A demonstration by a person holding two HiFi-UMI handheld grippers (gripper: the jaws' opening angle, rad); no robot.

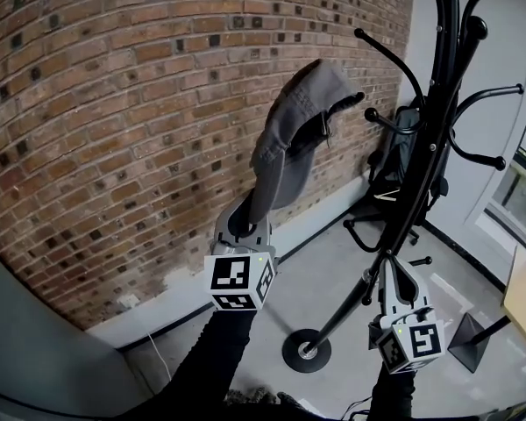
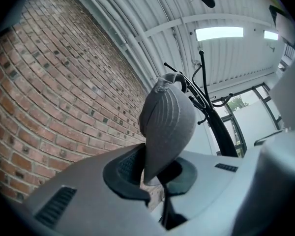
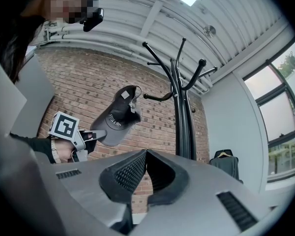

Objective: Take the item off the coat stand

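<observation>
Gripping the stiff, curved brim of a grey cloth baseball cap [image 1: 294,139], the left gripper [image 1: 248,224] has its ribbed black pads clamped narrowly on the fabric, holding the cap raised with the stitched, rounded crown uppermost. The cap's back opening sits at the knobbed tip of one arm of the coat stand [image 1: 421,182]; whether it hangs on that arm cannot be told. Lower down, the right gripper [image 1: 394,283] is just beside the stand's pole, its pads pressed together with nothing between them. The stand is slim black metal, with curved, ball-tipped arms and a round base on a smooth grey floor [image 1: 333,279]. Behind it runs a rough red brick wall [image 1: 114,103], and a dark garment [image 3: 225,163] hangs beyond
</observation>
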